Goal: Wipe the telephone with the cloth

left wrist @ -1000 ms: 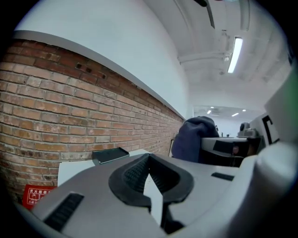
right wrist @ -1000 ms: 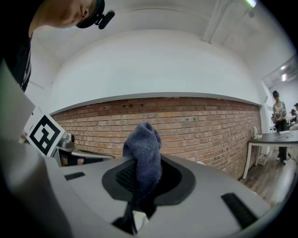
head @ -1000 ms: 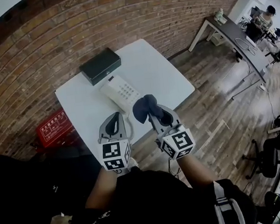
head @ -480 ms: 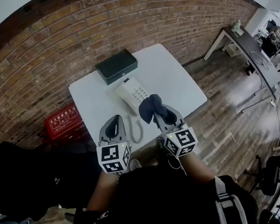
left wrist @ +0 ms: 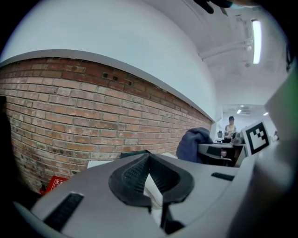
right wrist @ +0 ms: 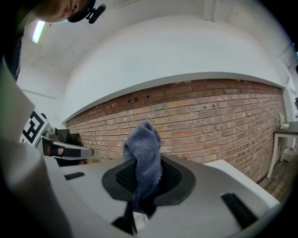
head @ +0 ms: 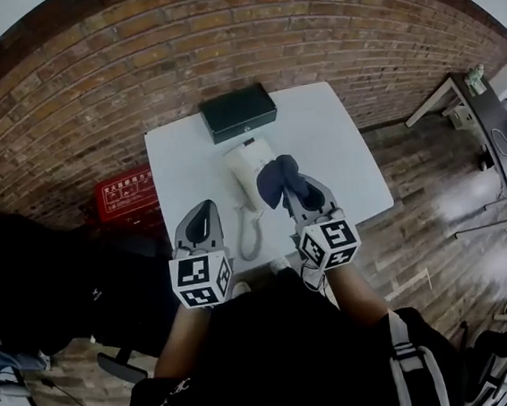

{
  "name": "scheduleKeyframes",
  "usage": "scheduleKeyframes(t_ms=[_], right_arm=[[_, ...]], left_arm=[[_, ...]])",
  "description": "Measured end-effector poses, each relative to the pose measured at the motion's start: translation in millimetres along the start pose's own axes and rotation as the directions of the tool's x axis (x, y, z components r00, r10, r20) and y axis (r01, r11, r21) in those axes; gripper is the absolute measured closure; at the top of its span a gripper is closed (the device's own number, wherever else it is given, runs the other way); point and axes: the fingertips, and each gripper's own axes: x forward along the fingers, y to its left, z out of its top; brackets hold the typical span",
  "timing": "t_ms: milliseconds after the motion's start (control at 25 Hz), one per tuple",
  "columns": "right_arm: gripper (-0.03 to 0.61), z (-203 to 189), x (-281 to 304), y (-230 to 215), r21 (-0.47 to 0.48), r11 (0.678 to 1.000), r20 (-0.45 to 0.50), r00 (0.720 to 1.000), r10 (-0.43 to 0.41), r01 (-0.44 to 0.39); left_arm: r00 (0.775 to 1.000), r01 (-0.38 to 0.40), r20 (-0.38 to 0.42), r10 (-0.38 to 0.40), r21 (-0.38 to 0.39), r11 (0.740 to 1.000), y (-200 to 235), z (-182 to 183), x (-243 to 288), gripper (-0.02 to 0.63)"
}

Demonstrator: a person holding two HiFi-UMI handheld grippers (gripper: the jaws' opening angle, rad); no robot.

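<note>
My right gripper (head: 288,192) has its jaws pinched on the cloth (head: 275,177), which is soft and limp and bunches past the tips, over the telephone (head: 245,164) on the table (head: 343,157). My left gripper (head: 204,212) has its jaws closed on nothing. The telephone looks like light, smooth plastic that would likely slide, so I'd brace its side.

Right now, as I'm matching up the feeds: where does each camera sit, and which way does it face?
Head view: on the person's head, looking steeply down at table, telephone, left claw and right claw; forearms and torso show.
Left gripper view: on the left claw, looking along its shut jaws toward the brick wall.
Right gripper view: on the right claw, looking along jaws shut on the cloth, toward that wall.
Shared: all three show the cloth.
</note>
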Motion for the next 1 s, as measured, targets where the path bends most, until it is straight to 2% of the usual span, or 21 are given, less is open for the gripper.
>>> scheduleKeyframes(t_ms=[400, 720, 1000], right_arm=[[0.528, -9, 45, -37, -0.029, 0.986, -0.061, 0.984, 0.165, -0.167], [0.528, -32, 105, -28, -0.061, 0.946, -0.141, 0.941, 0.309, -0.320], [0.529, -45, 156, -11, -0.174, 0.895, -0.195, 0.905, 0.377, -0.411]], left_arm=[[0.986, -0.168, -0.003, 0.168, -0.005, 0.986, -8, 5, 20, 0.617], [0.941, -0.338, -0.018, 0.338, -0.040, 0.940, 11, -3, -4, 0.617], [0.907, -0.422, -0.026, 0.421, -0.065, 0.904, 19, -9, -22, 0.617]])
